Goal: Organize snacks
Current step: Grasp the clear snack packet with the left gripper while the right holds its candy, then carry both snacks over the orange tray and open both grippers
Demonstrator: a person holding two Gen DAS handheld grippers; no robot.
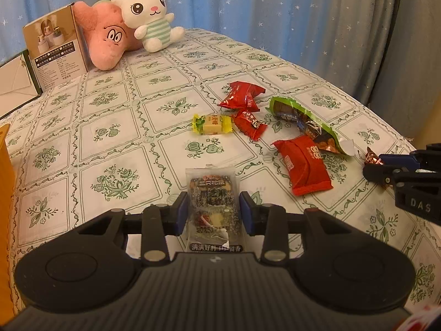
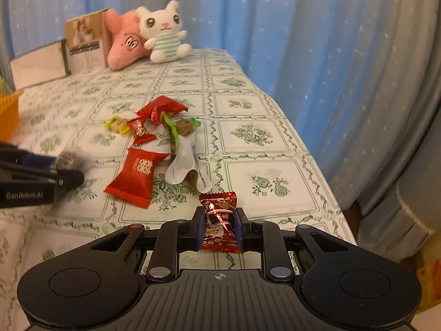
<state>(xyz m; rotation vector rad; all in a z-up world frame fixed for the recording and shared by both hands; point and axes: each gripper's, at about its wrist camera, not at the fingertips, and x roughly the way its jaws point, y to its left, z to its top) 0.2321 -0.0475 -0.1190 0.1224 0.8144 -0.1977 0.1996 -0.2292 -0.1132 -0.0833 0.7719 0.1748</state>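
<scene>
My left gripper (image 1: 214, 212) is shut on a clear packet of dark sesame cake (image 1: 213, 193), whose far end sticks out past the blue pads just above the tablecloth. My right gripper (image 2: 219, 229) is shut on a dark red foil candy (image 2: 219, 215). Loose on the cloth lie a yellow candy (image 1: 212, 124), two small red packets (image 1: 242, 96) (image 1: 250, 124), a larger red packet (image 1: 306, 165) and a torn green wrapper (image 1: 306, 121). The right gripper (image 1: 386, 168) shows at the right edge of the left wrist view. The left gripper (image 2: 63, 171) appears blurred at the left of the right wrist view.
A pink plush (image 1: 107, 38), a white rabbit plush (image 1: 151, 16), a brown carton (image 1: 55, 47) and a white envelope (image 1: 13, 82) stand at the far end. An orange basket (image 2: 8, 113) sits at the left. The table (image 2: 325, 182) drops off on the right toward blue curtains.
</scene>
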